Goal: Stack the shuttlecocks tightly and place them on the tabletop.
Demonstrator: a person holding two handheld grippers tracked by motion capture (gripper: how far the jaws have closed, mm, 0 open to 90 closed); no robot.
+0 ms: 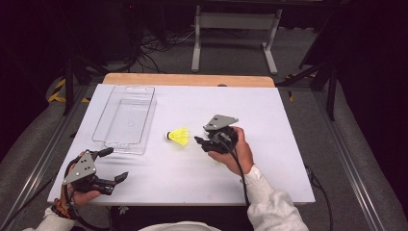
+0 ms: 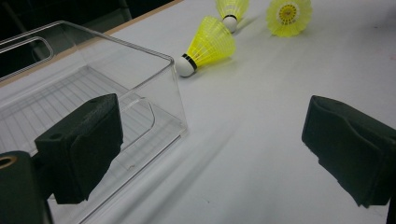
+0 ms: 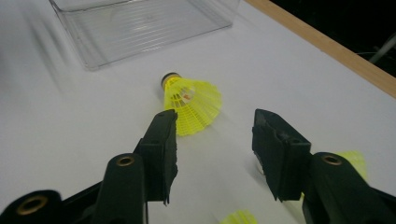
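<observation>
Beside the yellow shuttlecock (image 1: 179, 136), the right gripper (image 1: 203, 142) hovers, jaws spread and empty.

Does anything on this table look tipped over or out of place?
The yellow shuttlecock lies on its side on the white table, cork toward the clear tray, which holds nothing. In the left gripper view more shuttlecocks lie loose beyond it. Nothing looks broken or spilled.
</observation>
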